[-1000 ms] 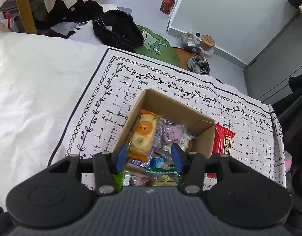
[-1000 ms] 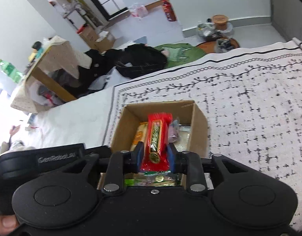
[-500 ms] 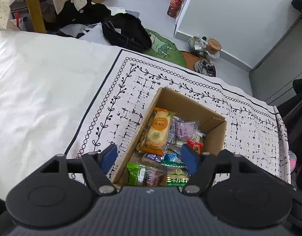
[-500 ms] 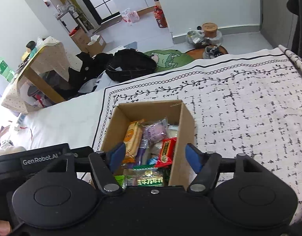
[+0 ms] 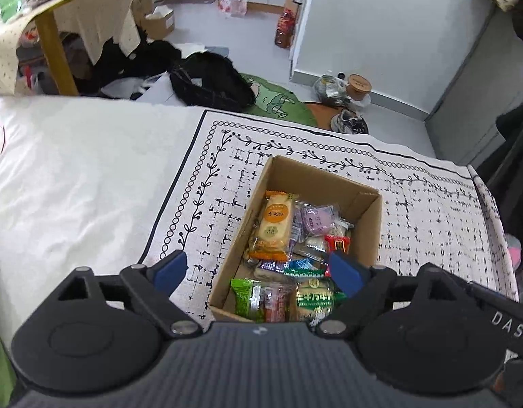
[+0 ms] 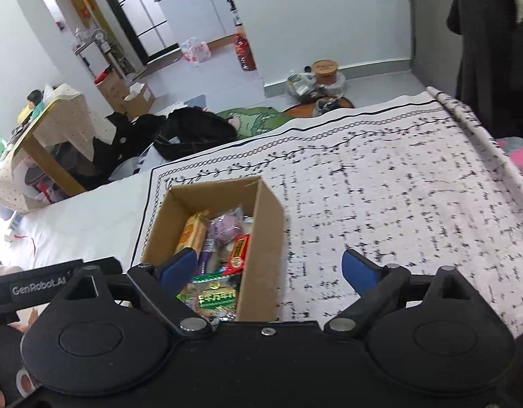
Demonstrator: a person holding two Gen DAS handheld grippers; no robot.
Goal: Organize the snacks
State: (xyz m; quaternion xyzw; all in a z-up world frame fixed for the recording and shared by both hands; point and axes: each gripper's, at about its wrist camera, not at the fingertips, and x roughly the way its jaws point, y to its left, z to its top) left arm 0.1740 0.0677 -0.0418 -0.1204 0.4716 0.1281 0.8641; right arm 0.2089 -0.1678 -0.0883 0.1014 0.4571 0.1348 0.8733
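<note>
Matt brown cardboard box (image 5: 361,219) holds glossy plastic snack wrappers (image 5: 273,226).

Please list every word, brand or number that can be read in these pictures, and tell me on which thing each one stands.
"GenRobot.AI": on the black body of the other tool, at the left edge of the right wrist view.
"DAS": on a black part at the right edge of the left wrist view; the word is cut off.
Print on the snack packets in the cardboard box: too small to read.

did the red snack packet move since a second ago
Yes. It was pinched in the right claw above the cardboard box; now the red snack packet lies inside the box against its right wall, and the claw is open and empty.
</note>
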